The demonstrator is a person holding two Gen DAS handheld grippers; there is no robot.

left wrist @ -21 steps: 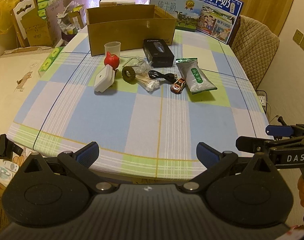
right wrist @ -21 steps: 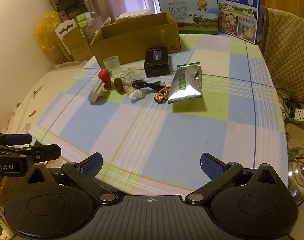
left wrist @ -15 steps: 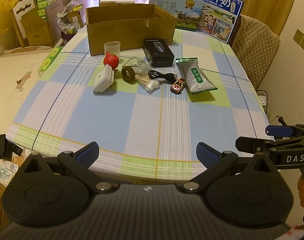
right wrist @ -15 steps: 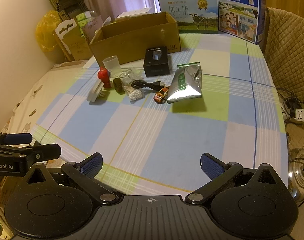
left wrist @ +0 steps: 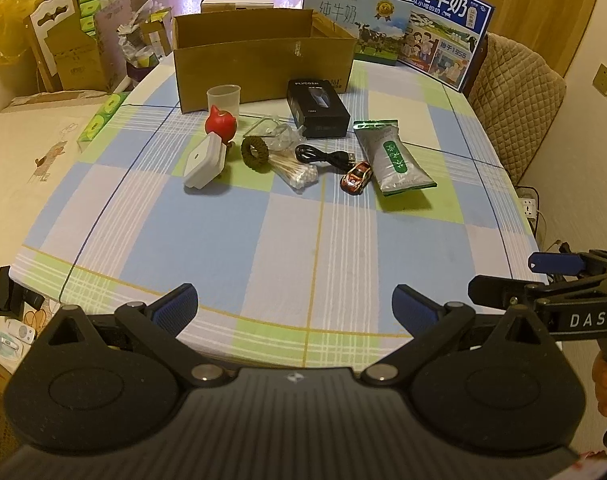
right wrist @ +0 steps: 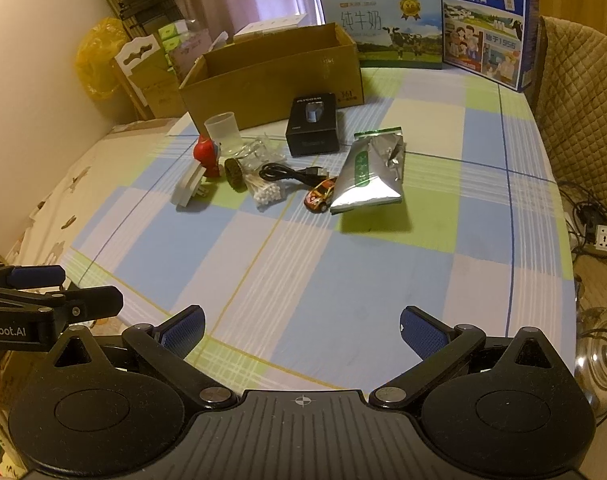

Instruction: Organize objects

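Left wrist view: my left claw and right claw hang released over the surface's near edge, holding nothing. The clutter lies just before the open cardboard box, presumably staged for loading: toy car, foil pouch, cotton swabs. I can't see the box's interior.

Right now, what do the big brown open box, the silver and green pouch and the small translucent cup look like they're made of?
Brown open box: corrugated cardboard, matte, with folded flaps and a tape strip. Silver and green pouch: probably metallised foil or plastic film, shiny and creased. Translucent cup: likely frosted plastic, though glass can't be ruled out.
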